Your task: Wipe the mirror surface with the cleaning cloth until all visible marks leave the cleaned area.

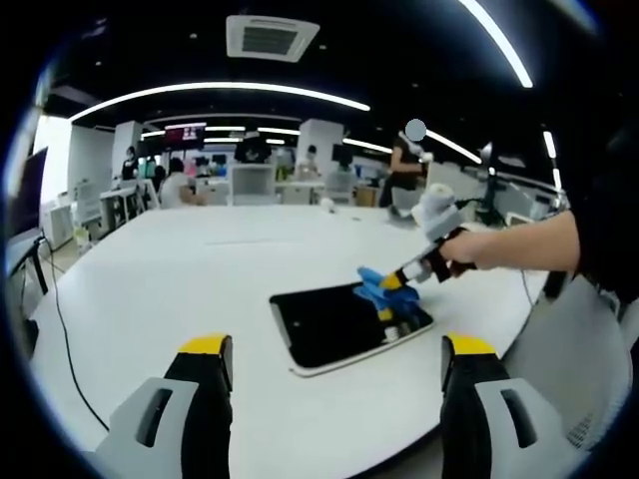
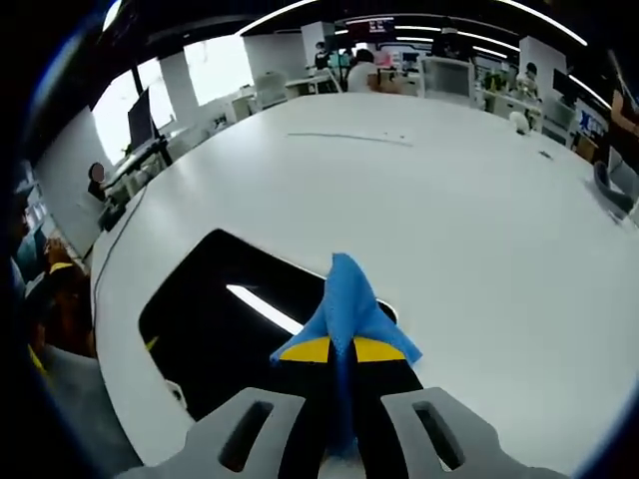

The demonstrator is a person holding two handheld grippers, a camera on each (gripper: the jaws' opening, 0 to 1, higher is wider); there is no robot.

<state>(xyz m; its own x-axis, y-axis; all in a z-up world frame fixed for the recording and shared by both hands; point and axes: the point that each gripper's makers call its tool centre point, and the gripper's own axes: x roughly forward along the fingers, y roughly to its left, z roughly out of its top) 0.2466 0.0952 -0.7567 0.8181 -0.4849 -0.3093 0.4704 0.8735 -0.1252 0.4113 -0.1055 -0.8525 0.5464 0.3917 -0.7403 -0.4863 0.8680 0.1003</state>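
A dark rectangular mirror (image 1: 334, 324) with a white rim lies flat on the white table (image 1: 200, 269). In the left gripper view my left gripper (image 1: 334, 359) stands open near the table's front edge, short of the mirror, with nothing between its yellow-tipped fingers (image 1: 205, 349). My right gripper (image 1: 397, 289) comes in from the right, shut on a blue cleaning cloth (image 1: 377, 289) that rests on the mirror's far right part. In the right gripper view the blue cloth (image 2: 347, 304) sticks out past my right gripper (image 2: 341, 349), over the mirror (image 2: 225, 319), which reflects a ceiling light.
A person's hand and dark sleeve (image 1: 559, 244) hold the right gripper. A thin cable (image 1: 60, 329) hangs off the table's left edge. Desks, monitors and several people (image 1: 404, 165) fill the room beyond the table. The white table (image 2: 479, 220) spreads wide behind the mirror.
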